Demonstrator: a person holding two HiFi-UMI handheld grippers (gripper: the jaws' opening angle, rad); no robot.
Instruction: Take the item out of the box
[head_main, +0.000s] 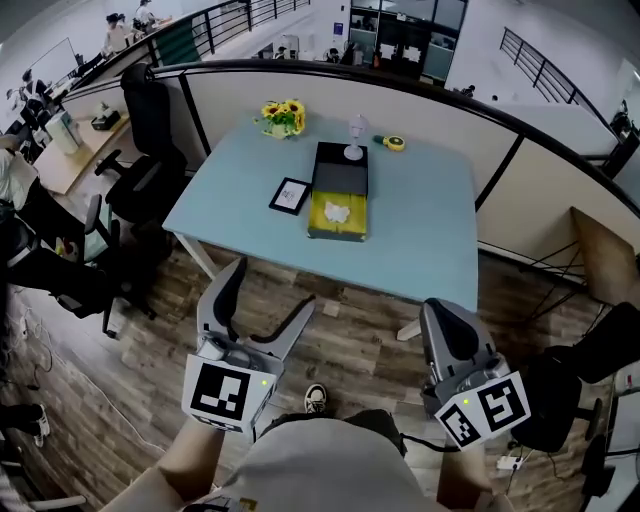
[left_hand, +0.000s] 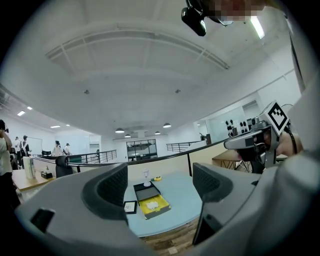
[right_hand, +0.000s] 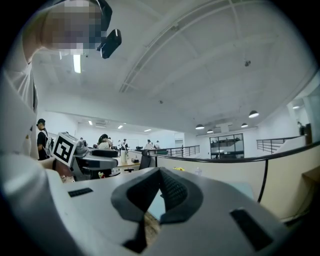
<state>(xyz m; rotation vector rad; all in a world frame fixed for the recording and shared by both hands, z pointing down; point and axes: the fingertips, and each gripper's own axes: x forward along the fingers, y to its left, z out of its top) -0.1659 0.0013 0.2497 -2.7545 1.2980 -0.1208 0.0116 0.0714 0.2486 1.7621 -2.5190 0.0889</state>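
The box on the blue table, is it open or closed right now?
Open. The box shows its yellow inside with a white item in it, and its black lid lies flat just beyond.

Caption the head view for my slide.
Left claw open, right claw shut, both short of the blue table holding the open box.

Open-plan office, no doubt about it: low curved partitions (head_main: 430, 110) wall off a pale blue table (head_main: 430, 230), and black swivel chairs (head_main: 148, 115) stand on the wood-plank floor (head_main: 350, 335). Off to the left there's a cluttered desk (head_main: 75, 150), with people (right_hand: 105, 142) gathered at workstations. Beyond run railings (head_main: 235, 18), glass-fronted rooms (head_main: 405, 35) and round ceiling lights (left_hand: 119, 131).
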